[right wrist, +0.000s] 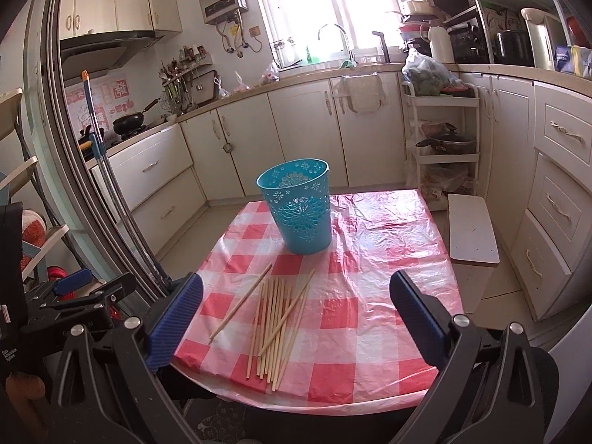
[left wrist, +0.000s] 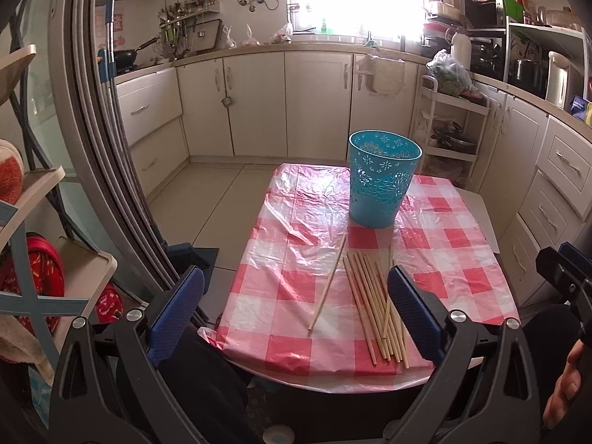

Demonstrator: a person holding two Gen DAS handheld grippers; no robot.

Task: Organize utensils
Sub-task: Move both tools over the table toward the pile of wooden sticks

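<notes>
Left claw (left wrist: 296, 318): wide apart, holding nothing; blue ribbed pads on black arms, hovering over the near edge of the bench. Its right finger (left wrist: 414, 314) covers the near-right part of the sticks.
Right claw (right wrist: 296, 318): wide apart, holding nothing; same blue ribbed pads, above the near edge. In the left wrist view only a dark piece of it shows at the right border, cut off by the frame.
Bench (left wrist: 259, 277): small, with a rounded near edge, covered by a thin, wrinkled, glossy plastic cloth in red and white checks. What lies under the cloth cannot be made out.
Sticks (right wrist: 275, 327): a loose bundle of thin, pale wooden chopsticks lying flat near the near edge, mostly parallel and pointing away, with a few crossed slantwise over the rest. Their count is hard to tell where they overlap.
Lone stick (right wrist: 240, 301): one chopstick lying apart, just left of the bundle, slanted.
Basket (right wrist: 298, 207): teal plastic, round and tapered toward the base, its wall pierced with flower cut-outs; it stands upright beyond the sticks, toward the far edge of the bench. Its inside is hard to make out.
Board (right wrist: 471, 227): a white slab beside the right edge of the bench, speckled.
Cabinets (right wrist: 303, 129): cream doors along the far wall, under a window washed out by glare.
</notes>
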